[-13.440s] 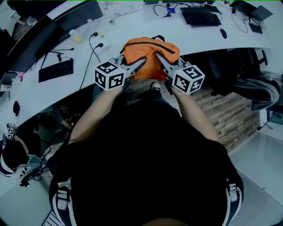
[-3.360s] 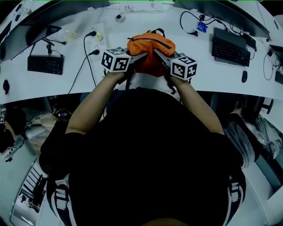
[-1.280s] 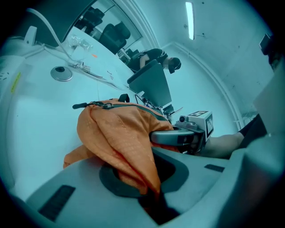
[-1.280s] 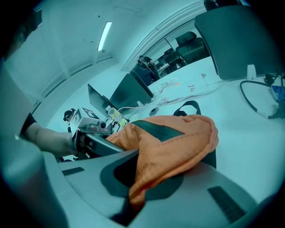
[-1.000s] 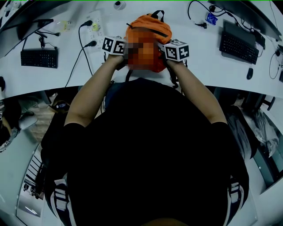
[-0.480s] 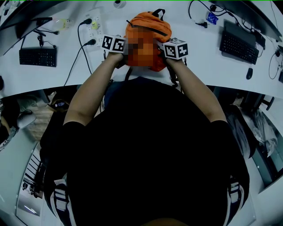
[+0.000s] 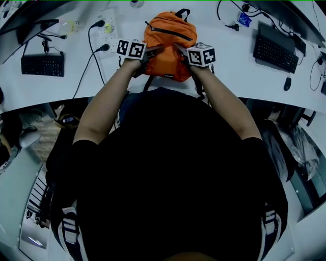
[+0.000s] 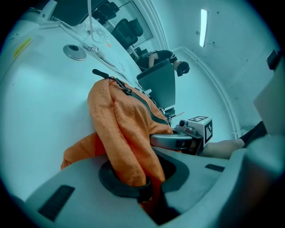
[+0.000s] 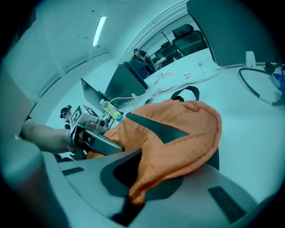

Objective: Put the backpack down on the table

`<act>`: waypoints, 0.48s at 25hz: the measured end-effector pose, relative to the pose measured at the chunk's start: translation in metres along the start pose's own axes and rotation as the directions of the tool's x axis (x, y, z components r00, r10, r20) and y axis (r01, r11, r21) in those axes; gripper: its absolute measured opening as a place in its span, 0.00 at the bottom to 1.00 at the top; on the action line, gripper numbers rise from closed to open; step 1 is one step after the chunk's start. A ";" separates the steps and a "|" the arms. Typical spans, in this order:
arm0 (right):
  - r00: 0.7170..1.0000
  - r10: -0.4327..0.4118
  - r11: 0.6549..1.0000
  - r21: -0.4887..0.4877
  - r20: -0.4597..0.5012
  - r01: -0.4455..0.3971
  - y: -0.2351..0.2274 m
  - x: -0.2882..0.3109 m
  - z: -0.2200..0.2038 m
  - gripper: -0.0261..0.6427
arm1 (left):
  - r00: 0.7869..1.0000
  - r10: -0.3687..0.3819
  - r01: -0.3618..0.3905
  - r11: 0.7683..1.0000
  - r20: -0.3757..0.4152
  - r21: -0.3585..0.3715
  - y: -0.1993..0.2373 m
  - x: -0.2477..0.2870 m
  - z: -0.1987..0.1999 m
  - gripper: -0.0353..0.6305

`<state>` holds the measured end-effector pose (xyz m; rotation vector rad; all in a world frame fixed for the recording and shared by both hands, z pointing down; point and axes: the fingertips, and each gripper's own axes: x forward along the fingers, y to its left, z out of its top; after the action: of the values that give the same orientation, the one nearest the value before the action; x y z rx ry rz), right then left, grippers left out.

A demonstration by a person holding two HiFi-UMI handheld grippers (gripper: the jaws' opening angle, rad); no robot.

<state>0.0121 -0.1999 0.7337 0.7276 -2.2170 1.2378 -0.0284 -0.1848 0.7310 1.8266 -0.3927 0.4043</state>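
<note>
**Backpack brought from the table's near edge onto the tabletop**

Since the earliest frame the orange bag is shifted from in front of the near edge onto the white table, where it is seen resting. Its long axis runs away from the person, with the black carry loop pointed at the far side. It is flanked by both tools. The left gripper is clamped on fabric at its left side, and the right gripper is clamped on fabric at its right.
</note>
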 end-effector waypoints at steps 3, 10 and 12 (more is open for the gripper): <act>1.000 0.013 0.999 0.030 -0.003 -0.013 0.001 0.002 -0.003 0.07 | 1.000 -0.007 0.007 1.000 -0.011 -0.006 0.001 0.001 -0.002 0.15; 1.000 0.011 1.000 0.029 -0.003 -0.011 0.004 0.003 -0.002 0.08 | 1.000 -0.009 0.009 1.000 -0.018 -0.014 -0.001 -0.001 -0.002 0.15; 1.000 0.010 1.000 0.025 0.002 -0.010 0.004 0.002 -0.001 0.08 | 1.000 -0.011 0.011 1.000 -0.019 -0.006 -0.002 -0.002 -0.002 0.15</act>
<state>0.0080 -0.1976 0.7332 0.7285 -2.2123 1.2724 -0.0291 -0.1825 0.7288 1.8168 -0.3708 0.4120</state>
